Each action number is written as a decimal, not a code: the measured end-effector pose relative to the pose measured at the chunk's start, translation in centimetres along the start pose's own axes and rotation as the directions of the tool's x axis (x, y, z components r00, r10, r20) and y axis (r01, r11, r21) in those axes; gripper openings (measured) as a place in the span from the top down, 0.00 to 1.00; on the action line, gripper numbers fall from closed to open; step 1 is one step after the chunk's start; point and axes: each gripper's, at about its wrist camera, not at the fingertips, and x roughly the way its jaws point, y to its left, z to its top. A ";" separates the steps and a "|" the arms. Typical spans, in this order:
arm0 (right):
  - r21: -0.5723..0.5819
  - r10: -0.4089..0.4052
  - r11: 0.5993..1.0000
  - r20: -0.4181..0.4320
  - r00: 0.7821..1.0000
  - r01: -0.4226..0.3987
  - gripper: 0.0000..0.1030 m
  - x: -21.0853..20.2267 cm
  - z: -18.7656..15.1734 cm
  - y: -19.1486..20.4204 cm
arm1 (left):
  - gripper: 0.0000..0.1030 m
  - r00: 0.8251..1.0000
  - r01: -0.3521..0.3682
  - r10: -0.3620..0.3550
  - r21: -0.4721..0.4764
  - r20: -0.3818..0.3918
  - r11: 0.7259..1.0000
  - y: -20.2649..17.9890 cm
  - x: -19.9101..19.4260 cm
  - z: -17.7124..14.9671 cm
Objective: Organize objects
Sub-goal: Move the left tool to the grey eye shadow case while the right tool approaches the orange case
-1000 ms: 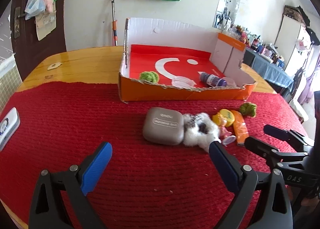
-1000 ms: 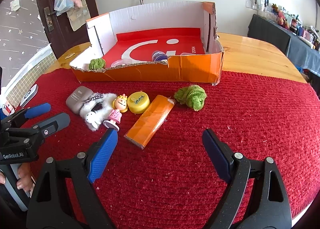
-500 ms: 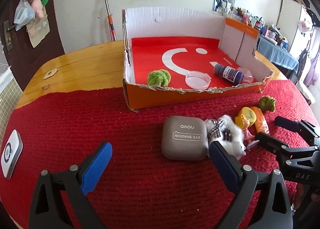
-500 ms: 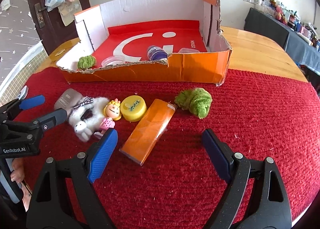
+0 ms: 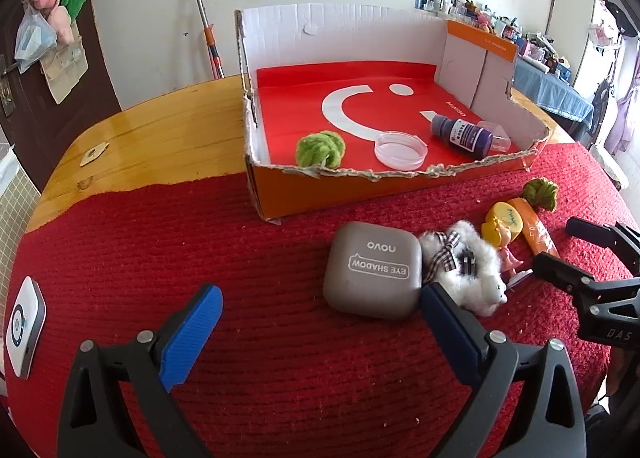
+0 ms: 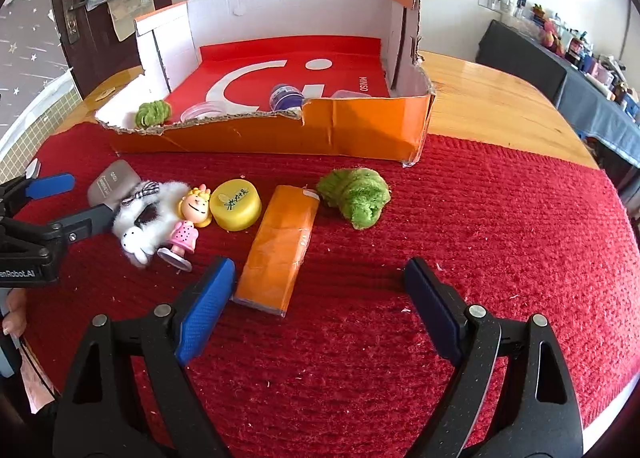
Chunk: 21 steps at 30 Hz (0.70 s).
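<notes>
Both tongs stand wide and empty above a red cloth (image 6: 460,217) on a wooden table (image 5: 160,125). Left tongs (image 5: 320,322) fill the lower frame, the grey eye-shadow case (image 5: 372,270) just beyond their right tip. Right tongs (image 6: 316,298) hover near the orange packet (image 6: 280,250). The orange box (image 6: 360,129), upper centre, holds a purple bottle (image 5: 462,131), clear dish (image 5: 400,149) and green pom-pom (image 5: 320,147).

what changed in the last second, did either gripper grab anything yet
No grab yet. The left gripper has come forward toward the grey eye shadow case, its right finger now beside the case and the white plush. The right gripper has edged closer to the orange packet. Both stayed open and empty; the objects on the red cloth and in the box lie as before.
</notes>
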 end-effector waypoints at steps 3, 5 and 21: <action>-0.015 0.019 1.000 -0.002 1.000 -0.019 0.16 0.1 0.3 0.3 | 0.02 1.000 -0.009 0.009 0.019 0.003 1.000 -0.4 0.2 0.3; -0.026 0.033 0.999 -0.003 0.999 -0.033 0.16 0.2 0.5 0.6 | 0.02 1.000 0.001 -0.001 0.026 0.001 1.000 -0.6 0.4 0.6; -0.117 0.055 0.992 0.014 0.998 -0.053 0.49 0.7 0.9 2.4 | 0.25 0.997 0.080 -0.080 0.040 0.000 0.996 -1.3 1.2 0.8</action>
